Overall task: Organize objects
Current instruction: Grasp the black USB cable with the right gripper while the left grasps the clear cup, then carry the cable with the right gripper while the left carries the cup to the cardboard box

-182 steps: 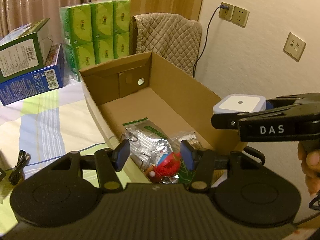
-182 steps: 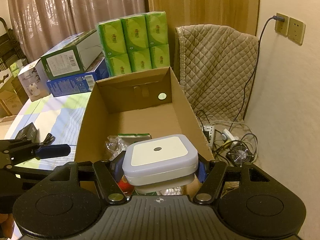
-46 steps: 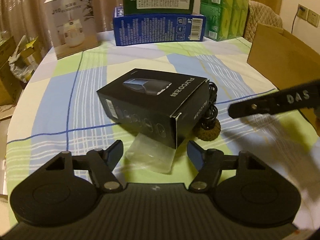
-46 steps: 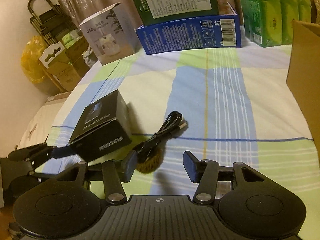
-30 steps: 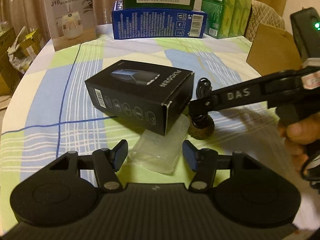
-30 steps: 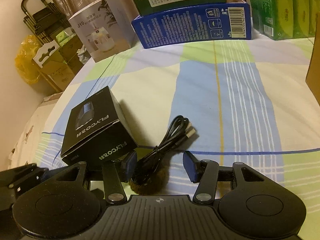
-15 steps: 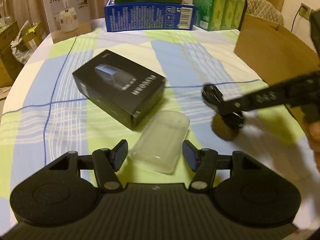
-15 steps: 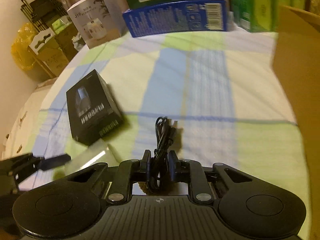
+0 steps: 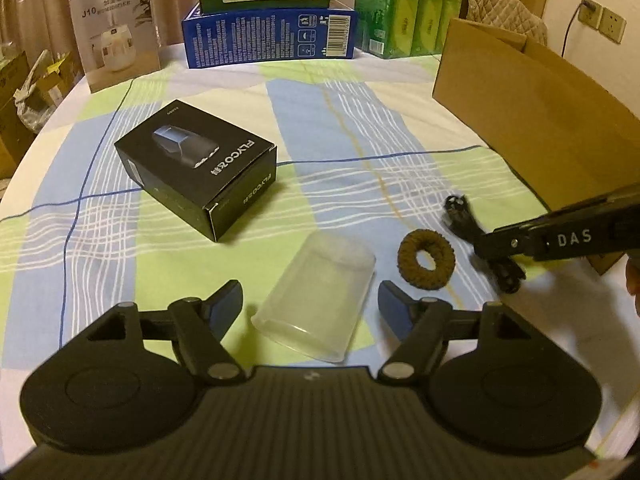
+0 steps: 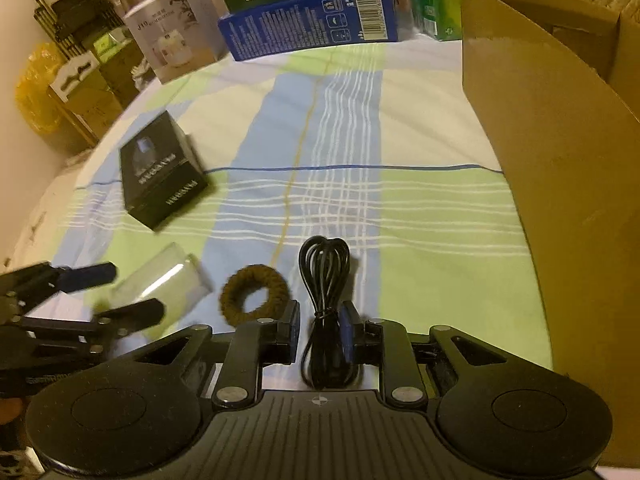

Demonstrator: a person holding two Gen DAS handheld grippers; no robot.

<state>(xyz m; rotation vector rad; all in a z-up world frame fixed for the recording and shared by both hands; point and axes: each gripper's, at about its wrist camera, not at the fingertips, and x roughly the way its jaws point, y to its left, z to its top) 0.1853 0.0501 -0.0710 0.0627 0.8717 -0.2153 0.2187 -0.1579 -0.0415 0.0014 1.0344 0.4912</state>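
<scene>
A clear plastic cup lies on its side on the checked tablecloth, between the fingers of my left gripper. Those jaws are opening, and gaps show on both sides of the cup. My right gripper pinches a coiled black cable; its jaws are opening slightly, but the pads still press the cable. In the left wrist view the right gripper carries the cable in front of the open cardboard box. A brown hair tie lies flat beside the cup. A black Flyco box sits further left.
At the table's back stand a blue box with a green box on top, a white humidifier box and green tissue packs. A padded chair and wall sockets are behind the cardboard box.
My right gripper shut on the black cable and carried it right, toward the cardboard box; the hair tie now lies on the cloth. My left jaws widened around the clear cup.
</scene>
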